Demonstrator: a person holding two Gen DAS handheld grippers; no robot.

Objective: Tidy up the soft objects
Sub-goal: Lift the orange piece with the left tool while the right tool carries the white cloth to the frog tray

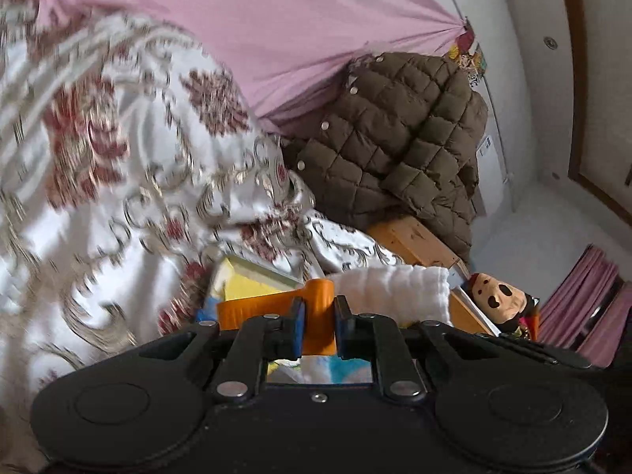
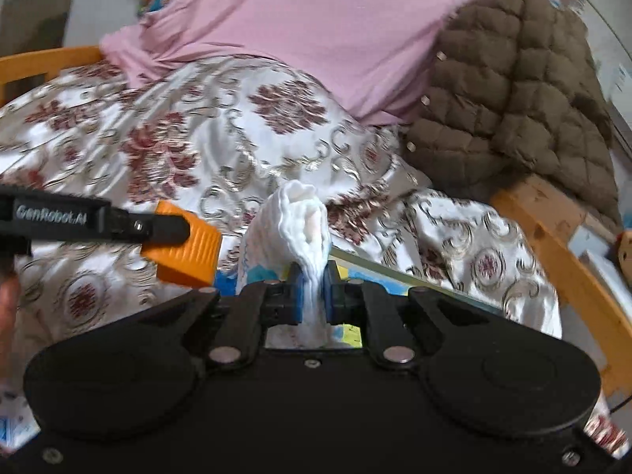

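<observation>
Lifting white cloth point(image 2: 304, 229) clear of the floral bedspread point(image 2: 197, 146): right gripper point(image 2: 314, 292) clenched on it; left gripper point(image 1: 319, 330) grasping an orange piece point(image 1: 316, 308).

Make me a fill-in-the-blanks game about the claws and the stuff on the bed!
1. The right claw is pinching a bunched-up cloth whose colour is ____.
2. The left claw is clamped on a plastic piece whose colour is ____.
3. The puffy quilted jacket is ____ in colour.
4. The plain sheet behind the flowery quilt is ____.

Missing words: white, orange, brown, pink
</observation>
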